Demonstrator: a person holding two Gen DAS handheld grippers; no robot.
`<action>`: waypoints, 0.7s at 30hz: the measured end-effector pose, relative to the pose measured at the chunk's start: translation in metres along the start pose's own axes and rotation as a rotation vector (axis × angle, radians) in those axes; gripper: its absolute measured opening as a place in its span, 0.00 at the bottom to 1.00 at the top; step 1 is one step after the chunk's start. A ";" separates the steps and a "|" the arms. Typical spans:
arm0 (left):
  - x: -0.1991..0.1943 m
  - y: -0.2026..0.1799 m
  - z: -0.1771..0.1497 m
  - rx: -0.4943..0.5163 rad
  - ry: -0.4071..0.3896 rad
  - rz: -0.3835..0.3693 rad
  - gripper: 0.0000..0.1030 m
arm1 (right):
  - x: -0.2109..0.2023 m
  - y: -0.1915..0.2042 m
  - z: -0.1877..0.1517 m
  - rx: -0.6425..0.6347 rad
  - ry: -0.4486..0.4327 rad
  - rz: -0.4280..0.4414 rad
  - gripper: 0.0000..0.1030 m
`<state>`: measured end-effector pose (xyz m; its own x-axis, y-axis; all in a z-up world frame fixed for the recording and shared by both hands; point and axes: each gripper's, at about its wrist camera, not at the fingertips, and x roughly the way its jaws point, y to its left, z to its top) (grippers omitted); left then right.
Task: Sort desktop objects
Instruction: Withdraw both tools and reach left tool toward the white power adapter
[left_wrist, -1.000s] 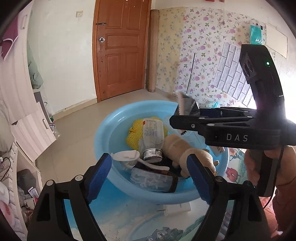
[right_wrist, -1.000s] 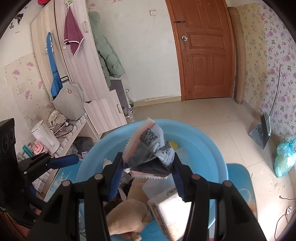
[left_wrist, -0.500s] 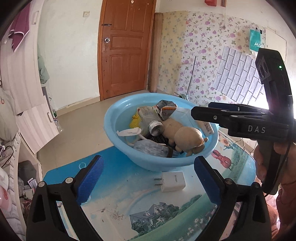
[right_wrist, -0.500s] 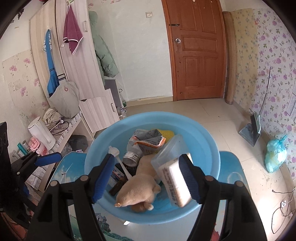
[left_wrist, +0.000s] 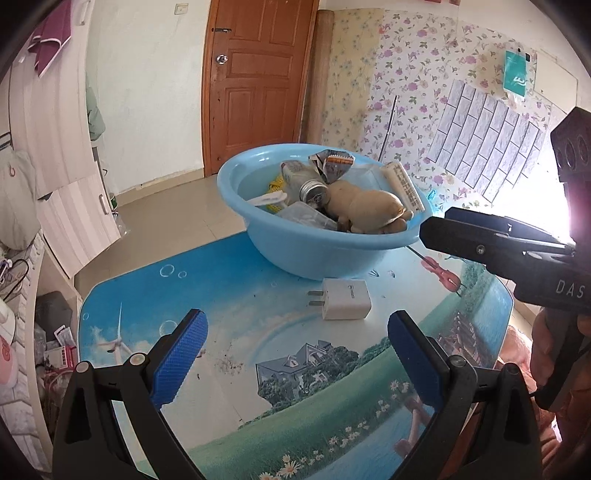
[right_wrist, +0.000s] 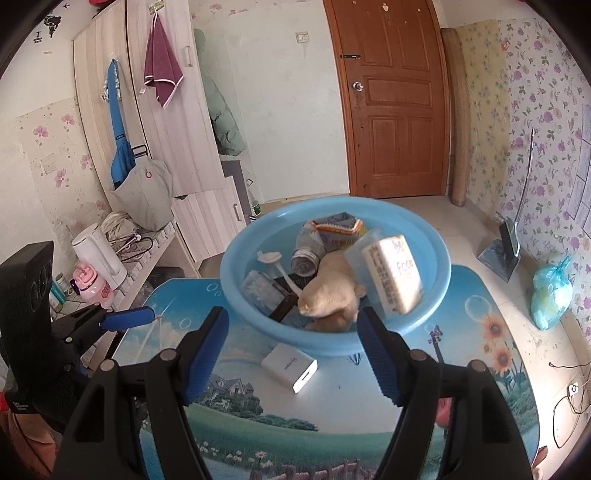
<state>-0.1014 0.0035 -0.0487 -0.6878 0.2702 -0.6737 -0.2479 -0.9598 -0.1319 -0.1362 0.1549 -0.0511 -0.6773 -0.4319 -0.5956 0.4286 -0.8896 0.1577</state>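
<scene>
A light blue basin (left_wrist: 255, 221) (right_wrist: 432, 266) stands at the far end of the picture-printed table (left_wrist: 295, 387) (right_wrist: 480, 369). It holds a tan plush toy (left_wrist: 362, 210) (right_wrist: 328, 291), a crumpled snack packet (left_wrist: 332, 164) (right_wrist: 338, 230), a metal-capped jar (left_wrist: 312, 190) (right_wrist: 304, 258), a white spoon (right_wrist: 273, 258), a clear box (right_wrist: 264, 291) and a white tissue pack (left_wrist: 402, 184) (right_wrist: 393, 277). A white charger plug (left_wrist: 343, 299) (right_wrist: 290, 367) lies on the table in front of the basin. My left gripper (left_wrist: 295, 354) is open and empty above the table. My right gripper (right_wrist: 291, 354) is open and empty, just short of the basin.
The right gripper's body (left_wrist: 517, 254) shows at the right of the left wrist view; the left one (right_wrist: 55, 332) at the left of the right wrist view. A wardrobe (right_wrist: 166, 129), a kettle (right_wrist: 98, 254) and a door (right_wrist: 395, 110) lie beyond. A blue bag (right_wrist: 550, 295) sits on the floor.
My right gripper opened and let go of the snack packet, which now lies in the basin. Both grippers have drawn back from the basin toward the near side of the table.
</scene>
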 end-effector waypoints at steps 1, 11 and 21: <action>0.001 0.000 -0.002 0.002 0.003 -0.006 0.96 | 0.000 0.000 -0.004 0.008 0.008 -0.001 0.70; 0.017 -0.001 -0.015 0.014 0.048 -0.032 0.96 | 0.010 -0.016 -0.035 0.073 0.093 -0.027 0.70; 0.038 0.010 -0.029 0.001 0.102 -0.040 0.96 | 0.049 -0.017 -0.053 0.090 0.201 -0.007 0.70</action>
<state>-0.1106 0.0019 -0.0967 -0.6042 0.2989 -0.7387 -0.2740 -0.9484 -0.1596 -0.1451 0.1565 -0.1242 -0.5435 -0.3953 -0.7405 0.3627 -0.9062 0.2175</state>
